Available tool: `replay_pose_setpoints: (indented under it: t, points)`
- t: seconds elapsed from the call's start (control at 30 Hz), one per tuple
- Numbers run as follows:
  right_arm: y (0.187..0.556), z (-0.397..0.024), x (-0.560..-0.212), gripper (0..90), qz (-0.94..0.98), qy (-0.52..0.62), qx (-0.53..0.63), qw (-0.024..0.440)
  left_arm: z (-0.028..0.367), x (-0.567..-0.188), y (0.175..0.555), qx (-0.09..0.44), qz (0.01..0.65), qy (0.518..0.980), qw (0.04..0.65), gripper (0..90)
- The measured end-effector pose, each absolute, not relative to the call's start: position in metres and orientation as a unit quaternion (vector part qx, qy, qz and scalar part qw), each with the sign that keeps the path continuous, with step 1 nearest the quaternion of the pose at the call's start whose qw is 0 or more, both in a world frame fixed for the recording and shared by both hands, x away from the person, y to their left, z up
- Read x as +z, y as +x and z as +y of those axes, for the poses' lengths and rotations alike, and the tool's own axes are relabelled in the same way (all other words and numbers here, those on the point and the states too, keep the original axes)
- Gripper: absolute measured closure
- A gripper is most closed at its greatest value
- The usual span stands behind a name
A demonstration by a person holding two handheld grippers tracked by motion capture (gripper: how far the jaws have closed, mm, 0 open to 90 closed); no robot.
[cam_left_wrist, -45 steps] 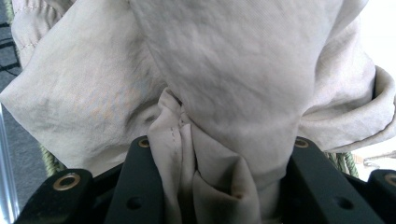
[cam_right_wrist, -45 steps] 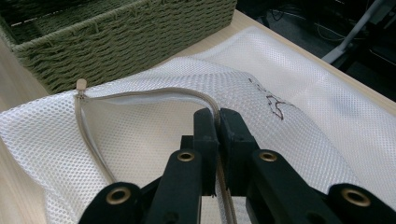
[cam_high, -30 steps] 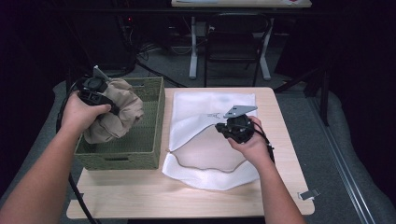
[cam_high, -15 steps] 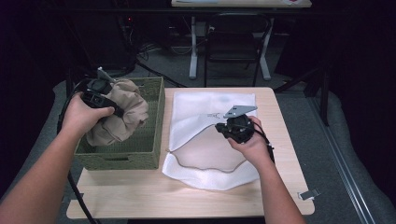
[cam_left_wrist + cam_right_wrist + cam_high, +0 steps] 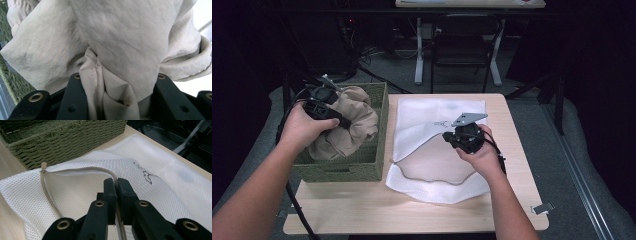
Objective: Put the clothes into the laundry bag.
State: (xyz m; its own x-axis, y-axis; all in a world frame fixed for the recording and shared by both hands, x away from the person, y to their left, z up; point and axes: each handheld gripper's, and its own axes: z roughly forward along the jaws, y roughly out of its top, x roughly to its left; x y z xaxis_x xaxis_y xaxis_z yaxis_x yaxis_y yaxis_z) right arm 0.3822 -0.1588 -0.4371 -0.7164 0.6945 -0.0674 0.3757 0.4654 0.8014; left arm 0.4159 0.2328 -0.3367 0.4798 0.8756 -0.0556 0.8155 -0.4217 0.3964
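Left gripper (image 5: 343,121) grips garment (image 5: 357,117) (in basket (image 5: 379,130)).

A dark room with grey floor (image 5: 532,115), a black chair (image 5: 464,35) behind the wooden table (image 5: 412,215).

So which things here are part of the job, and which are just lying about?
In the job:
beige garment, gripped by the left gripper
white mesh bag, its zip edge held by the right gripper
green woven basket

Lying about:
chair
small metal clip

Black hand-held gripper (image 5: 343,121), brass-ringed screw holes, grey three-cornered plate (image 5: 469,119), trailing black cable (image 5: 297,212)
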Motion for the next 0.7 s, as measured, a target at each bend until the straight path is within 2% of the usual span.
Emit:
replay_pose_setpoints:
  t: [0.7]
  points:
    - [0.382, -0.159, -0.437, 85.8, 0.833, 0.321, 0.405, 0.196, 0.215, -0.33, 0.393, 0.079, 0.468, 0.859, 0.19, 65.5]
